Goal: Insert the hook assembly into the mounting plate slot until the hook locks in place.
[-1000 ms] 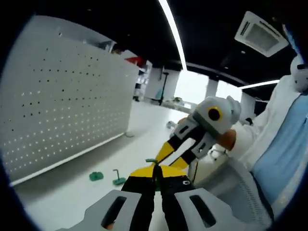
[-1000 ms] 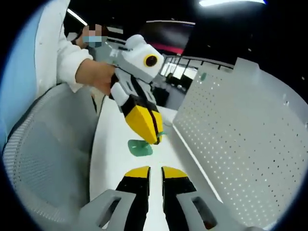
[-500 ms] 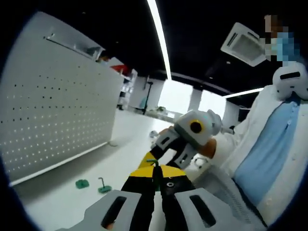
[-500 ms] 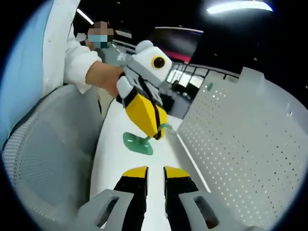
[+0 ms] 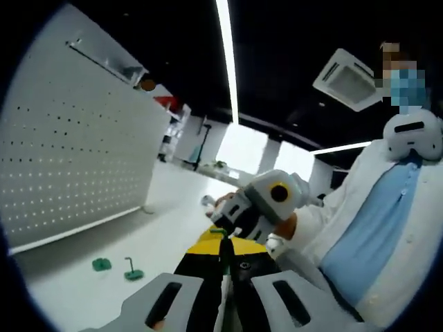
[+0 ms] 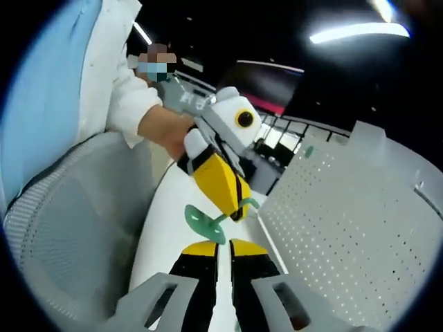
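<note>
since a second ago the left gripper (image 6: 235, 211) has carried the green hook assembly (image 6: 208, 223) up to the right gripper (image 6: 223, 246), jaws pinching its stem. right gripper's jaws stand slightly apart just beside its base. pegboard (image 6: 346, 228) stands beyond; two green pieces (image 5: 114, 268) lie on the table (image 5: 83, 290).

Both views are dim overhead, with a dark ceiling cut by bright strip lights (image 5: 226, 62) that bloom white. Windows (image 5: 249, 149) at the far end of the room are blown out. The white desk (image 5: 76, 273) and pegboard (image 6: 346, 228) catch even, soft light with faint shadows. Fisheye bending curves the pegboard edges, and the distant background is soft and slightly blurred.
</note>
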`<state>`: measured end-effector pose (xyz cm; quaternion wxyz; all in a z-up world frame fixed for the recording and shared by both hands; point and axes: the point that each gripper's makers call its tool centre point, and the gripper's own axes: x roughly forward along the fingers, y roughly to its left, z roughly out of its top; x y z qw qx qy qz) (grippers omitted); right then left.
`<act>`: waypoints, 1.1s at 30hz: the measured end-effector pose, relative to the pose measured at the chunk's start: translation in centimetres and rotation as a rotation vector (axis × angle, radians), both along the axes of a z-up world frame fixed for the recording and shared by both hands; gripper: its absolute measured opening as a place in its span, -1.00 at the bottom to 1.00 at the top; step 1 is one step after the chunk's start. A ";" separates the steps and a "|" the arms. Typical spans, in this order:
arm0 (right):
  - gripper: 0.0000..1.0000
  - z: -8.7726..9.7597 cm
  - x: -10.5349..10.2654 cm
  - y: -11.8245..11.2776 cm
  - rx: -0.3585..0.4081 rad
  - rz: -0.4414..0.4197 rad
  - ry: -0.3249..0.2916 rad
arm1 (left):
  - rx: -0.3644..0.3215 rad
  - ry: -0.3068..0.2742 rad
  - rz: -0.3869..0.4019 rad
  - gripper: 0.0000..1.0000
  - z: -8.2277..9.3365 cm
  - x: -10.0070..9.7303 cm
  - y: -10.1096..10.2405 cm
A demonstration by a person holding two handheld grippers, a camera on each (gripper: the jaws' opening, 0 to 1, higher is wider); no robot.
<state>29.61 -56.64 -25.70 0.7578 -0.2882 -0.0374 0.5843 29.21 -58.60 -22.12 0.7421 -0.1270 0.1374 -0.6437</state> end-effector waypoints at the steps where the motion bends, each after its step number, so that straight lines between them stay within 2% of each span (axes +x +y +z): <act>1: -0.94 0.1 -0.1 0.0 0.003 0.003 -0.002 | -0.002 0.005 0.000 -0.95 0.0 0.1 0.0; 8: -1.00 0.2 0.0 0.0 -0.001 0.005 -0.027 | -0.033 0.024 -0.010 -0.94 0.3 0.1 0.1; 12: -1.00 0.3 0.1 0.0 -0.011 0.004 -0.057 | -0.031 0.032 -0.001 -0.94 0.2 0.4 0.3; 19: -1.00 0.8 0.0 0.0 0.000 -0.001 -0.065 | -0.025 0.034 0.015 -0.94 0.2 0.6 0.8; 21: -1.00 0.6 0.0 0.0 -0.003 -0.005 -0.035 | -0.040 0.038 0.003 -0.94 0.3 0.4 0.8; 24: -1.00 0.0 0.3 -0.1 -0.017 -0.020 -0.023 | -0.041 0.029 -0.002 -0.94 0.4 0.3 0.7; 26: -0.98 -0.5 0.4 -0.5 -0.004 -0.049 0.067 | -0.043 0.022 -0.001 -0.94 0.5 0.2 0.6; 27: -0.94 -0.9 0.4 -0.6 -0.014 -0.056 0.093 | -0.042 0.016 -0.002 -0.94 0.6 0.2 0.7; 28: -0.94 -0.7 0.7 -0.7 -0.020 -0.054 0.066 | -0.040 0.010 -0.001 -0.94 0.6 0.2 0.7; 29: -0.95 -0.8 0.7 -0.8 -0.025 -0.058 0.067 | -0.039 0.003 0.002 -0.94 0.6 0.3 0.8; 33: -0.94 -0.9 0.9 -1.3 0.007 -0.097 0.185 | -0.012 -0.052 0.019 -0.94 0.4 0.5 0.9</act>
